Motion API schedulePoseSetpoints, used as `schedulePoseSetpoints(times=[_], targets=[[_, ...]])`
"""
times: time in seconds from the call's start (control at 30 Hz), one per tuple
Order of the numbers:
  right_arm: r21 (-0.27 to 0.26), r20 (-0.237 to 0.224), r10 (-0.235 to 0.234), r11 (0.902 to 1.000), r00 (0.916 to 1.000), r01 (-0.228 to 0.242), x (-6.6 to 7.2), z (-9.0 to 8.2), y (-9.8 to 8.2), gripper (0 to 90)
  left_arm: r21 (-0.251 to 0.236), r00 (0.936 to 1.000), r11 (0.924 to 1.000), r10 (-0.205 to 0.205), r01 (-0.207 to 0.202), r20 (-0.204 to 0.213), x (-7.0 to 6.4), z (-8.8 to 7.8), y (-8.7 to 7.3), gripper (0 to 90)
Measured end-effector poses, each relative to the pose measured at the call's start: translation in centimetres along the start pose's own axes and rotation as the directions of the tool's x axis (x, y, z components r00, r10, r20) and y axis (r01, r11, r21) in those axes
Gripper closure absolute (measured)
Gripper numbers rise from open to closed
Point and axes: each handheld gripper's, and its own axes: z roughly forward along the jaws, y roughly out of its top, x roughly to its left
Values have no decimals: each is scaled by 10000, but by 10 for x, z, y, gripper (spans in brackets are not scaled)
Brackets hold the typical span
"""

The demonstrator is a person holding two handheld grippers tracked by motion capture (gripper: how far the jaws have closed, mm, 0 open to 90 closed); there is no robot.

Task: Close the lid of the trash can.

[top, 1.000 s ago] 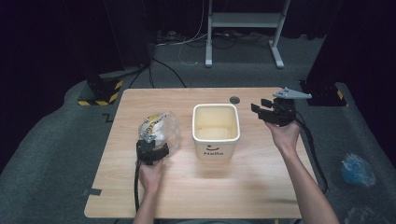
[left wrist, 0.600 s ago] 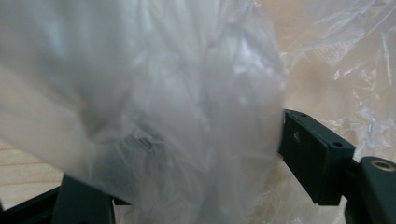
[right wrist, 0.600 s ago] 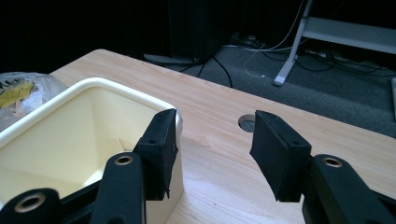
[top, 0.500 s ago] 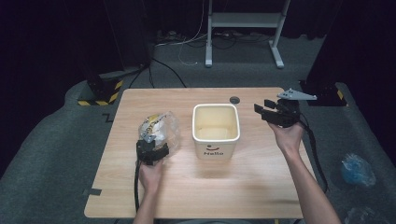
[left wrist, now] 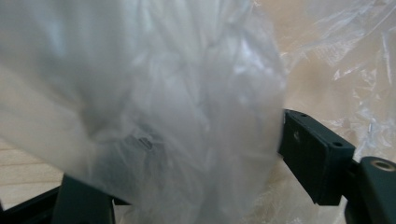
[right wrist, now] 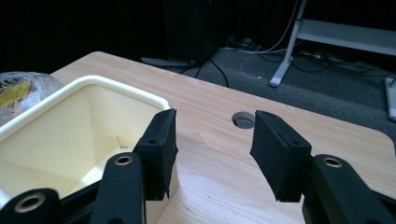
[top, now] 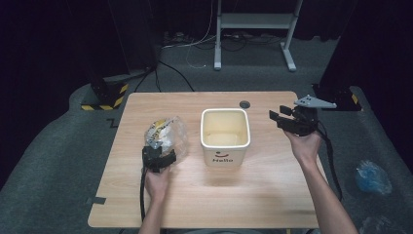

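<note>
Left hand [top: 157,181]: comes in from the near edge of the worktop [top: 243,204], forearm straight, palm over the body of the left gripper [top: 159,157]; the gripper lies low, pointing away from the person.
Left fingers [left wrist: 314,154]: closed on the clear plastic bag [top: 166,136]; in the left gripper view the crumpled film sits between them and hides most of the left one.
Plastic bag: on the left half of the worktop, just beside the cream bin [top: 225,135]; something yellow shows inside it.
Right hand [top: 306,146]: raised above the right edge of the worktop, wrist bent up; the right gripper [top: 281,118] points left, toward the bin.
Right fingers [right wrist: 280,154]: open, with nothing between them; the left one is in front of the bin's near corner in the right gripper view.
Cream bin: upright at the middle of the worktop, open top; the word "Hello" on its near wall.
Round hole [top: 244,104]: near the far edge of the worktop, behind the bin.
</note>
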Motion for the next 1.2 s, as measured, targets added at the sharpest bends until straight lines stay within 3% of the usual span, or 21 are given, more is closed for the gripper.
schedulePoseSetpoints(times=[1.2], targets=[[-86, 64, 381, 9992, 9993, -381, -8, -15, -24, 502, 3, 10000, 10000, 2, -2, -8, 0, 0, 0, 298]])
